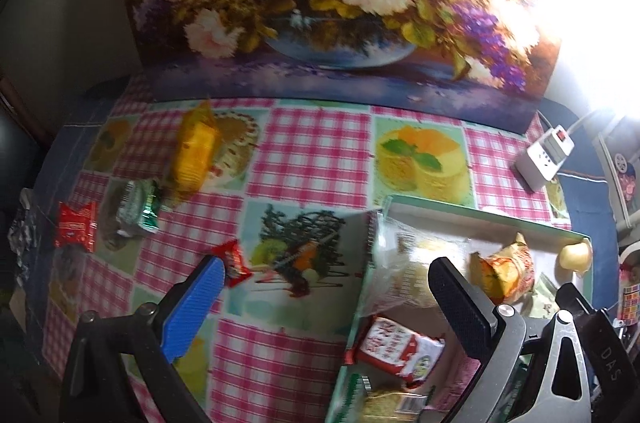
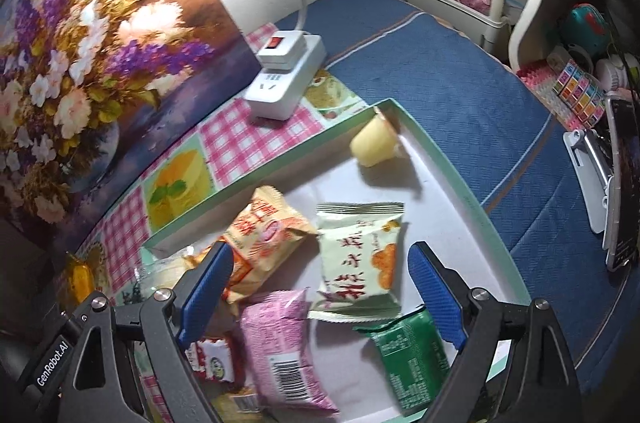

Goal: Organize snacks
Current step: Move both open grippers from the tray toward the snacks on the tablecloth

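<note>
Inspection runs left to right across the counter (image 1: 312, 151), which carries a pink checked cloth.

At nine o'clock in the left wrist view lie a red packet (image 1: 76, 225) and, just beside it, a green-and-white packet (image 1: 138, 209). A yellow-orange packet (image 1: 194, 153) lies at ten o'clock. All three remain outside the box (image 1: 480, 219).

My left gripper (image 1: 324, 289) hangs with its jaws wide apart and nothing between them. A small red sweet (image 1: 236, 261) lies at the tip of its blue pad.

The green-rimmed box sits to the right, at four o'clock in that view. In the right wrist view it already holds an orange packet (image 2: 268, 231), a pale packet (image 2: 358, 257), a pink packet (image 2: 280, 343), a green packet (image 2: 408, 359) and a yellow jelly cup (image 2: 374, 145) at one o'clock.

My right gripper (image 2: 320, 287) hovers over those contents, jaws wide apart, gripping nothing.

Judgement: collection is partway done, between picks. The next move calls for my left jaws to drop around the red sweet, close and carry it into the box.
</note>
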The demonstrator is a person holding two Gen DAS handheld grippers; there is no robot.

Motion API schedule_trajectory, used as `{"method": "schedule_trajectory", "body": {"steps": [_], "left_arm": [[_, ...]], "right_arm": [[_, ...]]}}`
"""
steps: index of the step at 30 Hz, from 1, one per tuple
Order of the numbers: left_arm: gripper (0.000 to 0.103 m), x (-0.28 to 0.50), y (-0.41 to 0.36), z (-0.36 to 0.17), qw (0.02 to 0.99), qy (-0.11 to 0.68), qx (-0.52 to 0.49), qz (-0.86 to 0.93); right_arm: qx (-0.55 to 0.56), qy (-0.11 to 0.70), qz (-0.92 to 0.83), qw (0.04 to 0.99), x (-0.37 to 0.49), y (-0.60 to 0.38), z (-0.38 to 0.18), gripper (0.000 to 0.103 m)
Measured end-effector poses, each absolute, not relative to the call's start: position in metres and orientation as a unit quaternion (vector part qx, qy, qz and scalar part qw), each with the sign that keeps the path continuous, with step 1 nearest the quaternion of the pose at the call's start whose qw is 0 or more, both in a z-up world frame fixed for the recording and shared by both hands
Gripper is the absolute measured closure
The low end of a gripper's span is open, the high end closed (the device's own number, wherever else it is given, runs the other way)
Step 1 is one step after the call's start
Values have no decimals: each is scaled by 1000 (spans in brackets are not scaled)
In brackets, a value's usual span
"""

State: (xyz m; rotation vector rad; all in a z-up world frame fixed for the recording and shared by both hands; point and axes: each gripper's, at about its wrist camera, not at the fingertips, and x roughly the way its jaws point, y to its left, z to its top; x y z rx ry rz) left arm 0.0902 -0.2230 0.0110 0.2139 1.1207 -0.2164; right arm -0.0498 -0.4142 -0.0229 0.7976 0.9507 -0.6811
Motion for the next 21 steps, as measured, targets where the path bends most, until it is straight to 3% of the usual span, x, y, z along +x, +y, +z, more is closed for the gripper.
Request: {"method": "schedule_trajectory", "body": {"steps": [21], "left_arm": [[0,132,-72,19,847,524,79,34]], "right_arm": [[278,479,-166,816,28,-289,-6,14]]}}
